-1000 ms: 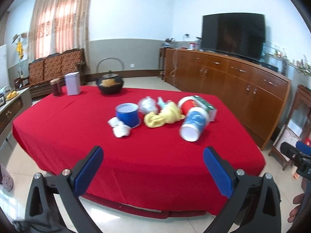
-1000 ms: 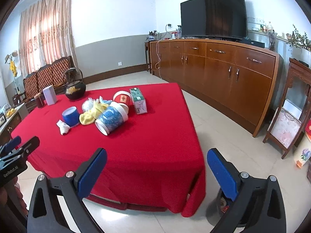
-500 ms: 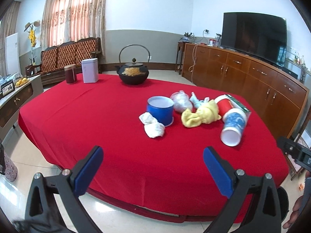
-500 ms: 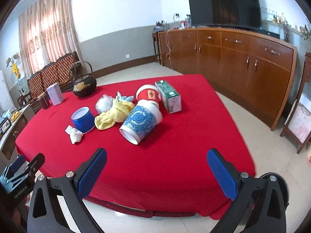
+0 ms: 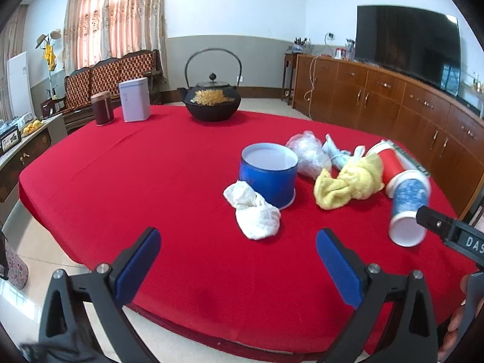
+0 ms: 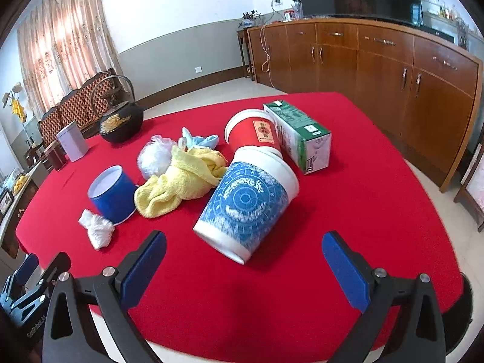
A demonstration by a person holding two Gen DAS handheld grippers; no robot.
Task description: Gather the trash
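While both tools hover short of the litter, nothing is gripped yet.

Left gripper [image 5: 237, 249]: jaws spread wide and empty, above the near side of the red table [image 5: 136, 181], aimed at the crumpled white tissue [image 5: 254, 210].

Right gripper [image 6: 243, 260]: jaws likewise wide apart, holding nothing, lined up with the blue-patterned cup [image 6: 246, 204].

Where the trash lies: one cluster on the right half of the cloth. The tissue touches an upturned blue cup [image 5: 269, 174]. Beside that sit a clear plastic bag [image 5: 308, 154], a light blue scrap [image 6: 201, 140], a yellow cloth [image 6: 181, 178], a red cup [image 6: 252, 131] on its side and a green carton [image 6: 298, 136].

How it handles: tissue, bag and cloth look soft and nearly weightless; pinch them at a raised fold. The paper cups seem light and crushable; the tipped ones may roll, so close across the body or over the rim. The carton is stiff; whether it is empty I cannot tell.

Edges and room: open cloth lies between the jaws and the pile. The patterned cup rests against the red cup and yellow cloth. A dark bin [image 6: 462, 317], possibly, shows past the table's near right edge.

Not trash, probably: the black kettle [image 5: 211, 103] and white tin [image 5: 134, 99], well apart at the far side.
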